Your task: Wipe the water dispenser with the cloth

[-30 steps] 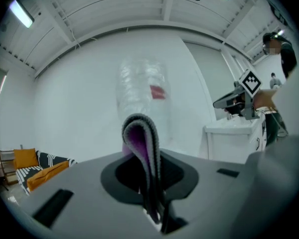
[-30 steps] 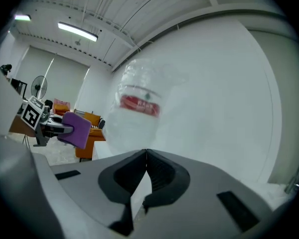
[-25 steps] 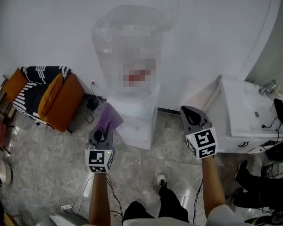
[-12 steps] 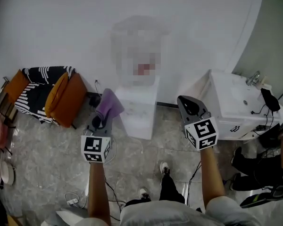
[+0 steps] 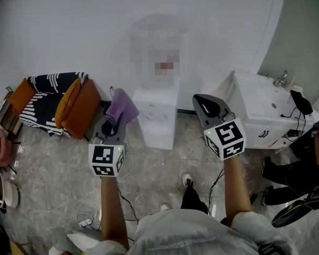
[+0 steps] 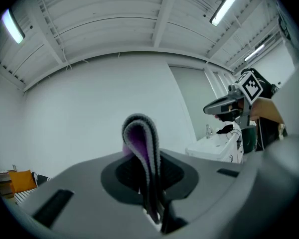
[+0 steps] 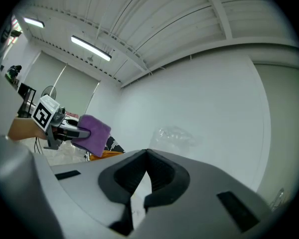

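**Operator:** What are my tongs holding?

**Describer:** Nearest you, your left gripper (image 5: 112,127) is clamped on a folded purple cloth (image 5: 122,108). The fold stands up past the jaw tips. Your right gripper (image 5: 200,100) has its jaw tips pressed together with nothing between them.

**Operator:** Where does that put them against the water dispenser?

**Describer:** The water dispenser (image 5: 158,117) stands on the floor ahead of you. It is a white cabinet against the white wall, with a clear bottle (image 7: 177,133) on top. The cloth and your left gripper sit just off the dispenser's left front corner. They are close to it, but not touching as far as the head view shows. Your right gripper hangs off the dispenser's right side, apart from it.

**Operator:** How do I make the wipe a good one?

**Describer:** By my judgement the wiping has not begun.
- Bring the cloth's broad face flat onto the dispenser's left panel or top, not its thin folded edge.
- Keep the left jaws firm so the cloth does not slide out under pressure.
- Stroke in one direction with overlapping passes.
- Keep the bare right gripper off the bottle, which may rock if you knock it.
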